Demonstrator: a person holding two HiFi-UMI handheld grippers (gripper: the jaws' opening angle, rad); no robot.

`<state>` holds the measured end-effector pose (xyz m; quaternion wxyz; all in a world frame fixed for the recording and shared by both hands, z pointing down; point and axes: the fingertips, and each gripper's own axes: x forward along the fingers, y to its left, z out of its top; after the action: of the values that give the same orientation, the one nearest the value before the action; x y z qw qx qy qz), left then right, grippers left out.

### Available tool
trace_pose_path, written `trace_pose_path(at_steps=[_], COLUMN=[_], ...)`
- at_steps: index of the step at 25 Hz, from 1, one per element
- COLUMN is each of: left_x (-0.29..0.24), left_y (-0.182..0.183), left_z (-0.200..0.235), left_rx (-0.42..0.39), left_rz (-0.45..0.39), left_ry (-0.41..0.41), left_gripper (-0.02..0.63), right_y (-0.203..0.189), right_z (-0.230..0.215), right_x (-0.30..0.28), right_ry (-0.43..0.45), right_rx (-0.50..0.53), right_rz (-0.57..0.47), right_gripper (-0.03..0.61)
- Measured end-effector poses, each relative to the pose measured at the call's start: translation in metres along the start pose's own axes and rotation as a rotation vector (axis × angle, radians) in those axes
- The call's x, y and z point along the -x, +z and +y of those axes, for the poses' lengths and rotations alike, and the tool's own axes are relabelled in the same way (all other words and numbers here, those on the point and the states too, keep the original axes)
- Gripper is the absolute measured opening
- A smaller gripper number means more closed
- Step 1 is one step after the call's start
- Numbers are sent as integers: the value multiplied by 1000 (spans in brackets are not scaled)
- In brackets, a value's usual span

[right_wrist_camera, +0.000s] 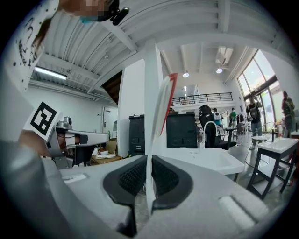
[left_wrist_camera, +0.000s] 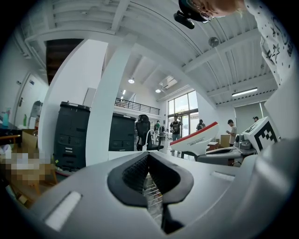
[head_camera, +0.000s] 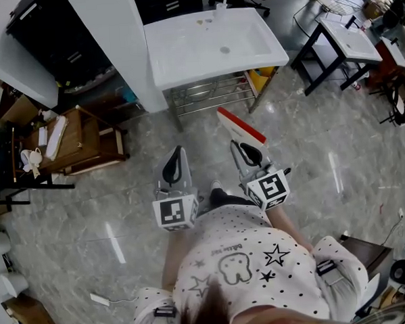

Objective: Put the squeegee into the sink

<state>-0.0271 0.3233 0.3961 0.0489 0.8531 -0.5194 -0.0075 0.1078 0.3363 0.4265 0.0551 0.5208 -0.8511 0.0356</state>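
Our right tool point(right_wrist_camera: 148, 173) is clamped on the squeegee point(right_wrist_camera: 162, 105), one pad on each face of its thin white body. The body stands edge-on between the pads, with a red strip along one edge. Our left tool point(left_wrist_camera: 148, 164) has its pads together with nothing between them.

There is one squeegee. It hangs in the air over the grey floor point(head_camera: 124, 216), short of the sink point(head_camera: 184, 64) and not in it. Small grey print runs along its white side in the left gripper view, too small for us to read. In the head view the tool covers the part that is gripped.

We count two marker cubes, one on each tool, each printed with black-and-white squares and no letters. We count two sinks. One is the white sink on a metal frame ahead. A second sink point(head_camera: 352, 45) stands on a black frame to the right.
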Motion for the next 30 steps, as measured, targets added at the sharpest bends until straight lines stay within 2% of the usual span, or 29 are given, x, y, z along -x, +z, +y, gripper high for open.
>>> trace_pose_path(at_steps=[8,18,30], left_x=[-33,-48,-101], left_y=[0,-7,-6], left_z=[0,13,58], left_rx=[8,19,36], left_rz=[-7,18,53], left_ry=[24,53,-1], left_gripper=[-9,-9,-9], right_y=[-2,-8,0], right_z=[-29,-42,-57], right_x=[-18,-32,-94], right_ry=[15,16,-29], right_rx=[-4,-33,-51], right_rz=[6,31,63], right_gripper=[17,17,17])
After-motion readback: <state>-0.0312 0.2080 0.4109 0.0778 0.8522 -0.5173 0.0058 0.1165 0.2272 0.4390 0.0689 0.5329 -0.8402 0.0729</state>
